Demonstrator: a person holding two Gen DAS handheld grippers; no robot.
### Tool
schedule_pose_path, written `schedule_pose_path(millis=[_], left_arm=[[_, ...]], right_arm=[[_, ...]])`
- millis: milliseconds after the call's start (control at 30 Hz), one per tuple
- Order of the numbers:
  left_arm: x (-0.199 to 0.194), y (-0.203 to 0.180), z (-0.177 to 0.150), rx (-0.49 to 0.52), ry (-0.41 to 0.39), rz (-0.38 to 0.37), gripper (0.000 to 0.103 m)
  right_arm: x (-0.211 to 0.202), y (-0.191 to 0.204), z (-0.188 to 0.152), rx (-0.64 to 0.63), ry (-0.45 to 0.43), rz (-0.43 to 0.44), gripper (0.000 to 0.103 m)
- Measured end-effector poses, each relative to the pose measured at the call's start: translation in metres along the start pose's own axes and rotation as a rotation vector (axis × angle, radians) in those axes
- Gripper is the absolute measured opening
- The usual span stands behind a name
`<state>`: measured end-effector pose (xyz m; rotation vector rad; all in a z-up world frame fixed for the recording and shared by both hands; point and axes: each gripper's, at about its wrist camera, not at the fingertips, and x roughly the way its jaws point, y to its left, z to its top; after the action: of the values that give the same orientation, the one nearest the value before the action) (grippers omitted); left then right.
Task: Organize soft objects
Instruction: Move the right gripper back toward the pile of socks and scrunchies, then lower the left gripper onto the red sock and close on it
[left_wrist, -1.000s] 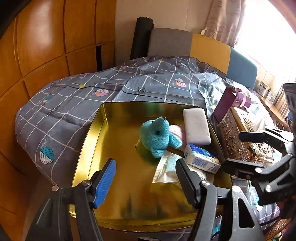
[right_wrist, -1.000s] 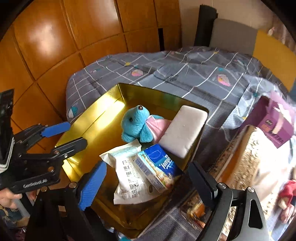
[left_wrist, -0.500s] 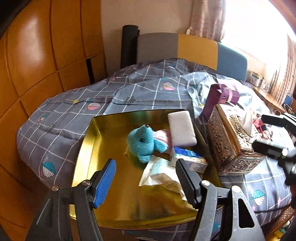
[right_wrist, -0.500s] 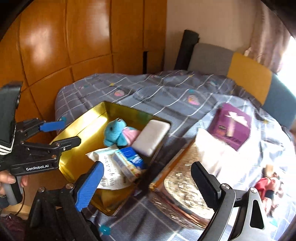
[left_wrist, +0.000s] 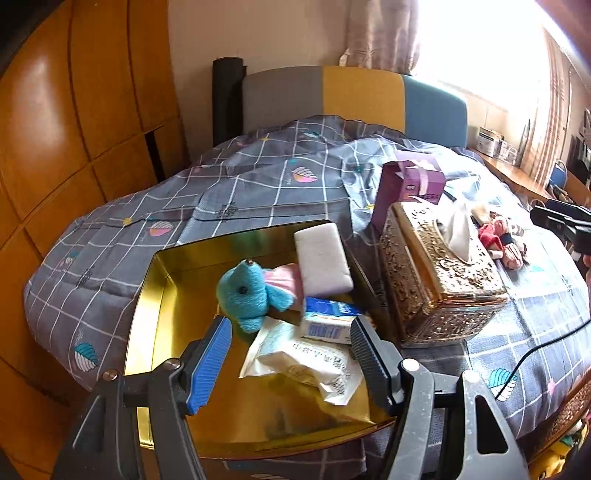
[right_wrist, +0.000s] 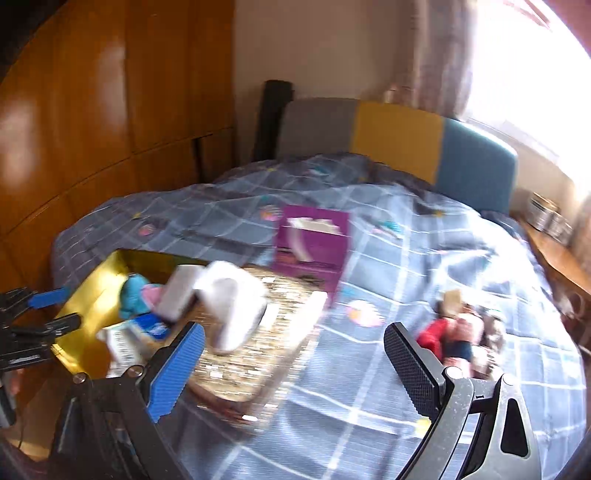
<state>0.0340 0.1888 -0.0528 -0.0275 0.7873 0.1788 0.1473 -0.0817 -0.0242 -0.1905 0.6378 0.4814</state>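
Observation:
A gold tray (left_wrist: 147, 314) lies on the bed and holds a blue plush toy (left_wrist: 247, 291), a white sponge (left_wrist: 323, 258), a blue tissue pack (left_wrist: 328, 323) and a white wipes packet (left_wrist: 306, 362). My left gripper (left_wrist: 290, 350) is open and empty above the tray's near side. My right gripper (right_wrist: 293, 363) is open and empty over the quilt, right of the tray (right_wrist: 92, 295). A small red and pink doll (right_wrist: 456, 334) lies on the quilt just beyond its right finger; it also shows in the left wrist view (left_wrist: 500, 240).
An ornate gold tissue box (left_wrist: 439, 273) stands right of the tray, with a purple box (left_wrist: 410, 184) behind it. The grey checked quilt (left_wrist: 258, 184) covers the bed. Wooden wardrobe panels (left_wrist: 74, 129) line the left. A black cable (left_wrist: 535, 354) crosses the quilt at right.
Both grippers have pulled back and swung right. The right gripper has left the tray and now faces the doll on the quilt. Its view is blurred from motion.

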Motion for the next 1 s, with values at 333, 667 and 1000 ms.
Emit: schedule_pose_path(millis=[333,667,1000], left_arm=[[-0.005,-0.033,0.017,0.083,-0.026,-0.052,0.068],[-0.014,-0.091,0.058,0.175,-0.058,-0.205,0.068],[0.009,-0.218,0.105,0.311,0.035,-0.400,0.067]], right_arm=[[0.006,-0.115,-0.020,0.175,0.041,-0.271,0.099],[0.012,-0.249,-0.091,0.578,0.128,-0.527,0.099],[-0.001,-0.292,-0.117,0.878,0.114,-0.474,0.099]])
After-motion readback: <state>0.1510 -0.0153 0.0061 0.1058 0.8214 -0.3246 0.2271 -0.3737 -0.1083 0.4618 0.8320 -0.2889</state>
